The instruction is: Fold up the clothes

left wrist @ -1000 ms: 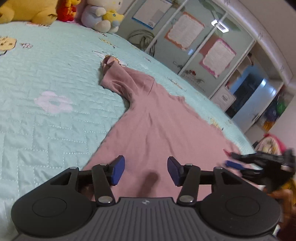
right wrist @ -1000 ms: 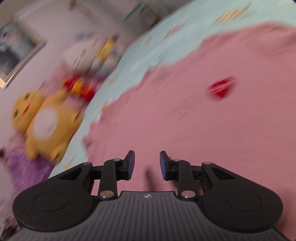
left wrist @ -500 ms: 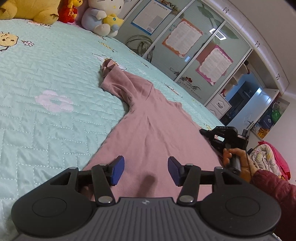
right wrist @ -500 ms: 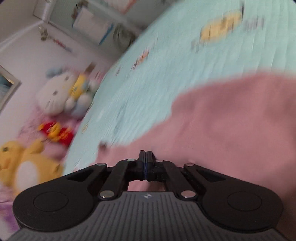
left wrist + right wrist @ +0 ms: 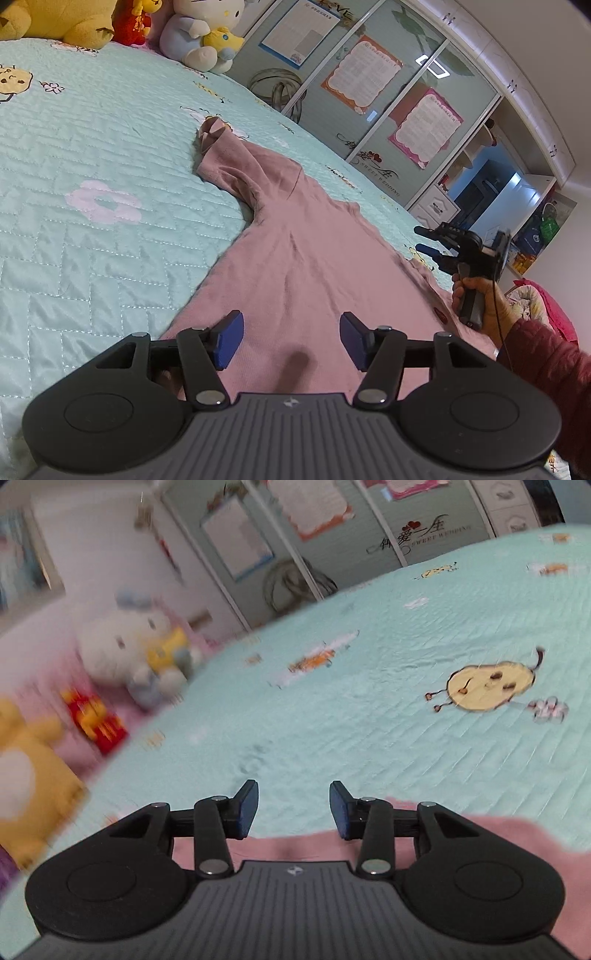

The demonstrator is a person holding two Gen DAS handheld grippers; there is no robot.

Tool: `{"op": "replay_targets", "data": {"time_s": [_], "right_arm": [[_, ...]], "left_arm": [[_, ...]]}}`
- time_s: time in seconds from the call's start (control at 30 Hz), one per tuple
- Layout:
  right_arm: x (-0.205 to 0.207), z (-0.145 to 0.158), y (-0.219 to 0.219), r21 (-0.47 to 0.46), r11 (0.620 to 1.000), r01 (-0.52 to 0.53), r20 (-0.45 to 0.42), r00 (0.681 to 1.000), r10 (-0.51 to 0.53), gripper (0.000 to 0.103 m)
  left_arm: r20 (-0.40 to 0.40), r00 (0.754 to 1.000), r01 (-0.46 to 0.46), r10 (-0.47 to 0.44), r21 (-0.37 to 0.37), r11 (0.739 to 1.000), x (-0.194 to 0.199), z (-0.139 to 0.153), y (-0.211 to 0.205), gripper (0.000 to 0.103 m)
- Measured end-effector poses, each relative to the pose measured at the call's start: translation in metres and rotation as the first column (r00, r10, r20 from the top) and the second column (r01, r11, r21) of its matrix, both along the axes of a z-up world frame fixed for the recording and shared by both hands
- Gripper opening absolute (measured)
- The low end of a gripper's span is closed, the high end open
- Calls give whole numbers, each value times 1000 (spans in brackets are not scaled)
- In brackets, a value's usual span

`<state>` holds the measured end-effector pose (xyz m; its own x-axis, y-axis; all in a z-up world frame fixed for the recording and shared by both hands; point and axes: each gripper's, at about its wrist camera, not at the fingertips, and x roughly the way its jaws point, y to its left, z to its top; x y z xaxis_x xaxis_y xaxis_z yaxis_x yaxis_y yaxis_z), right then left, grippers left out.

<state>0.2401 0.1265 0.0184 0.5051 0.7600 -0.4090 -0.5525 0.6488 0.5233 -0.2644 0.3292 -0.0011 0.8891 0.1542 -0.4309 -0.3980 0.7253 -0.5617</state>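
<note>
On the bed: a pink garment lies spread flat on the mint quilt, one sleeve reaching toward the plush toys.
Left gripper: jaws apart and just widened, hovering over the near part of the garment, gripping nothing.
Right gripper: jaws just opened, nothing between them, at the garment's edge.
Person's hand: holds the right gripper's handle.
</note>
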Motion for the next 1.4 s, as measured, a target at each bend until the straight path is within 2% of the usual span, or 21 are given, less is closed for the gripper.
{"op": "replay_targets", "data": {"time_s": [0.1,0.23,0.33,0.43,0.5,0.53,0.6,0.67,0.7,0.73,0.77,0.87,0.93,1.03,1.13,1.27,1.33,1.37,1.4], "right_arm": [[-5,-7,0,-48,999,-4,25,1000,6,43],[-5,1,-5,-134,990,-40,82,995,52,43],[2,9,-13,-126,990,-67,75,994,77,45],[6,13,-14,-149,981,-121,70,989,132,46],[6,14,-7,-189,965,-181,81,977,199,46],[5,15,-3,-225,954,-200,101,969,227,46],[5,17,8,-292,921,-257,127,944,304,46],[7,17,20,-356,888,-291,150,920,362,46],[7,17,25,-384,872,-303,162,908,387,46],[8,17,30,-412,855,-315,173,894,413,46],[9,15,35,-438,836,-331,171,882,439,46],[12,7,45,-508,781,-364,147,857,495,46],[14,1,47,-536,756,-377,141,843,520,46],[14,-2,48,-565,730,-385,163,815,556,46],[14,-2,51,-594,697,-401,161,790,592,46],[9,-2,57,-632,638,-440,145,742,654,45],[8,-3,59,-632,617,-469,123,726,677,38],[8,-3,60,-626,611,-484,108,722,683,33],[8,-3,60,-621,611,-491,99,724,683,30]], "left_arm": [[-8,999,52,-52,34,998,3,21,-10,55],[21,982,188,-190,81,979,24,75,-25,54],[44,977,202,-209,118,972,60,114,-15,55],[27,962,259,-270,206,944,125,135,-1,57],[-24,942,326,-334,292,899,182,137,0,59],[-68,928,367,-367,341,865,212,133,-1,59],[-176,895,444,-411,440,780,269,121,-6,59],[-275,868,496,-414,524,692,317,105,-11,53],[-302,852,523,-428,543,657,336,98,-12,58],[-332,838,545,-434,563,621,353,89,-15,59],[-360,830,557,-426,573,601,368,81,-17,56],[-393,776,629,-492,524,574,398,65,-12,58],[-414,763,645,-496,528,553,411,58,-14,58],[-464,742,670,-485,544,505,428,48,-17,58],[-519,697,717,-495,515,470,440,37,-16,58],[-536,661,750,-525,501,432,444,30,-16,58],[-548,645,764,-533,493,417,447,29,-17,58],[-552,636,770,-539,489,410,449,30,-17,55],[-555,625,779,-549,480,403,450,30,-17,47]]}}
